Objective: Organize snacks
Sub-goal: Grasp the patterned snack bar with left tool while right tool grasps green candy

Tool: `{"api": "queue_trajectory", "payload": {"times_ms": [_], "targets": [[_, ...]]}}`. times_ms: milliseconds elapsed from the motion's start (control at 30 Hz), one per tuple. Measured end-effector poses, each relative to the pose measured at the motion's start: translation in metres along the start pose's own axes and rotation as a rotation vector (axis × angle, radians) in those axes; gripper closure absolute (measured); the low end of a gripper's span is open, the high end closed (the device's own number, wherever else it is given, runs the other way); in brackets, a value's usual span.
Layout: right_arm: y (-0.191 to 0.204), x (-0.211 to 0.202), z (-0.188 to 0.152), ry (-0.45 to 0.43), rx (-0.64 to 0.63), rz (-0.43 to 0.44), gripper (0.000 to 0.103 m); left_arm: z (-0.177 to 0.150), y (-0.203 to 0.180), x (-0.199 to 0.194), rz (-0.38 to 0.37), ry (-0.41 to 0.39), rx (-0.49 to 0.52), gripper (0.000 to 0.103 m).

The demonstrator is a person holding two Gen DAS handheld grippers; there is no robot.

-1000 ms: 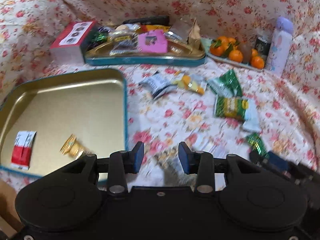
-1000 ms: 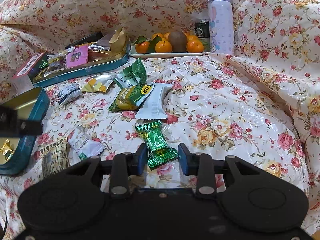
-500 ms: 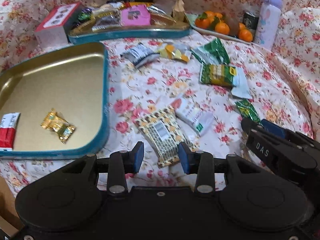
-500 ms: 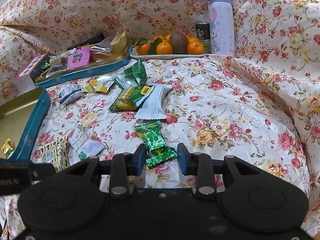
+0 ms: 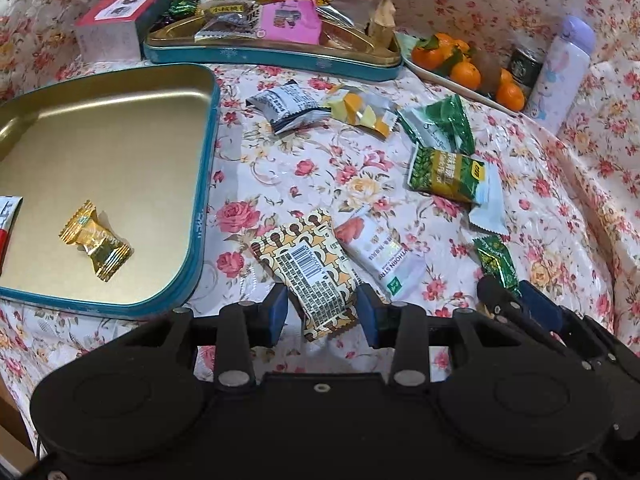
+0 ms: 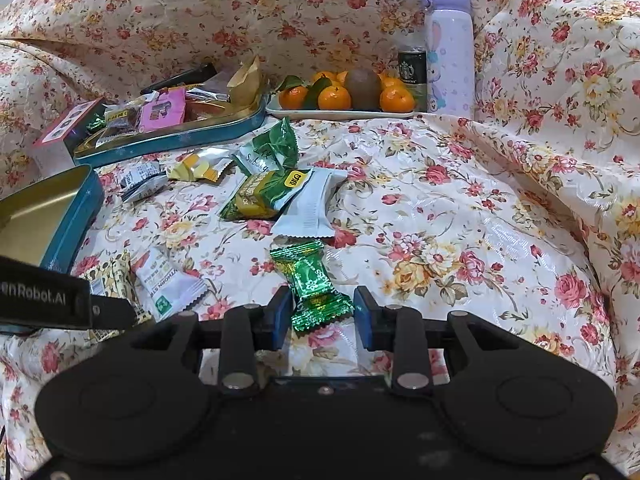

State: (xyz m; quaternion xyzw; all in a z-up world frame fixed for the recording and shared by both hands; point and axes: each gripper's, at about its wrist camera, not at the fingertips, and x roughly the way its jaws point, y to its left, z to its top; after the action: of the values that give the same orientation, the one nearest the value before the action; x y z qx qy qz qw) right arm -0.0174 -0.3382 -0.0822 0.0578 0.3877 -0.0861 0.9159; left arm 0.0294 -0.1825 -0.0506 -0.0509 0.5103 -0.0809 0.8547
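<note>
Since the earlier frame, left tongs (image 5: pixel 322 316) have swung from over the open tin toward the loose snacks; they now straddle the near end of a yellow-and-brown patterned wrapper with a barcode (image 5: pixel 310 270), jaws wide, pads clear of the foil on both sides. Right tongs (image 6: pixel 320 312) kept their place: narrow gap, a green foil twist-wrapped candy (image 6: pixel 314 284) between the jaws; the left pad looks to touch the wrapper, the right pad shows a slight gap, so the grip is not settled.

Landmark: teal-rimmed gold metal tin (image 5: pixel 202 184), open, on the floral cloth (image 6: pixel 440 220).
- Inside the tin: gold foil candy (image 5: pixel 96 242); red-and-white packet (image 5: pixel 6 220) at its left edge.
- Just right of the tin: the patterned wrapper, touching a white sachet with an orange corner (image 5: pixel 380 256).
- Further right of the tin: green-and-white biscuit packet (image 5: pixel 448 176), then the green candy.
- Beyond the tin's far corner: grey-and-white pouch (image 5: pixel 288 106), yellow-and-clear packet (image 5: pixel 362 110), crumpled green packet (image 5: pixel 440 124).
- Behind the tin: second teal tin heaped with snacks (image 5: pixel 272 56), white-and-red box (image 5: pixel 120 20) at its left.
- Far right of the tin: plate of mandarins (image 6: pixel 344 94), dark can (image 6: pixel 412 70), lilac flask (image 6: pixel 448 48).

Obstruction: the white sachet lies against the patterned wrapper on the right pad's side.
</note>
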Motion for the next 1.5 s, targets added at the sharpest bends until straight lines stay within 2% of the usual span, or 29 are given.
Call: {"api": "queue_trajectory", "payload": {"times_ms": [167, 333, 567, 633, 700, 833, 933, 1000, 1100, 1300, 1500], "targets": [[0.002, 0.001, -0.001, -0.006, -0.027, -0.001, 0.067, 0.001, 0.003, -0.004, -0.003, -0.015, -0.038, 0.055], [0.001, 0.001, -0.002, -0.012, -0.031, 0.002, 0.067, 0.004, 0.000, -0.004, 0.027, -0.035, -0.060, 0.055], [0.004, 0.000, -0.001, -0.008, -0.060, -0.008, 0.067, 0.011, 0.002, 0.005, 0.040, -0.009, -0.128, 0.050], [0.006, 0.000, 0.001, -0.005, -0.087, -0.016, 0.063, 0.011, 0.003, 0.005, 0.041, -0.006, -0.133, 0.050], [0.007, 0.002, 0.003, -0.001, -0.110, -0.038, 0.047, 0.009, 0.003, 0.006, 0.048, -0.006, -0.129, 0.049], [0.002, 0.007, 0.010, 0.004, -0.119, -0.036, 0.047, 0.008, 0.005, 0.004, 0.043, -0.003, -0.140, 0.049], [0.003, 0.009, 0.013, -0.001, -0.141, -0.030, 0.050, 0.008, 0.005, 0.000, 0.049, -0.016, -0.142, 0.051], [0.007, 0.008, 0.013, -0.009, -0.163, -0.018, 0.063, 0.008, 0.006, -0.003, 0.049, -0.031, -0.144, 0.051], [0.013, 0.007, 0.011, -0.013, -0.198, 0.005, 0.078, 0.010, 0.007, -0.003, 0.042, -0.029, -0.153, 0.051], [0.019, 0.007, 0.010, -0.018, -0.211, 0.001, 0.079, 0.014, 0.013, 0.004, 0.009, 0.002, -0.240, 0.051], [0.014, 0.006, 0.009, -0.014, -0.178, 0.017, 0.079, 0.020, 0.010, 0.007, 0.024, 0.002, -0.281, 0.051]]}}
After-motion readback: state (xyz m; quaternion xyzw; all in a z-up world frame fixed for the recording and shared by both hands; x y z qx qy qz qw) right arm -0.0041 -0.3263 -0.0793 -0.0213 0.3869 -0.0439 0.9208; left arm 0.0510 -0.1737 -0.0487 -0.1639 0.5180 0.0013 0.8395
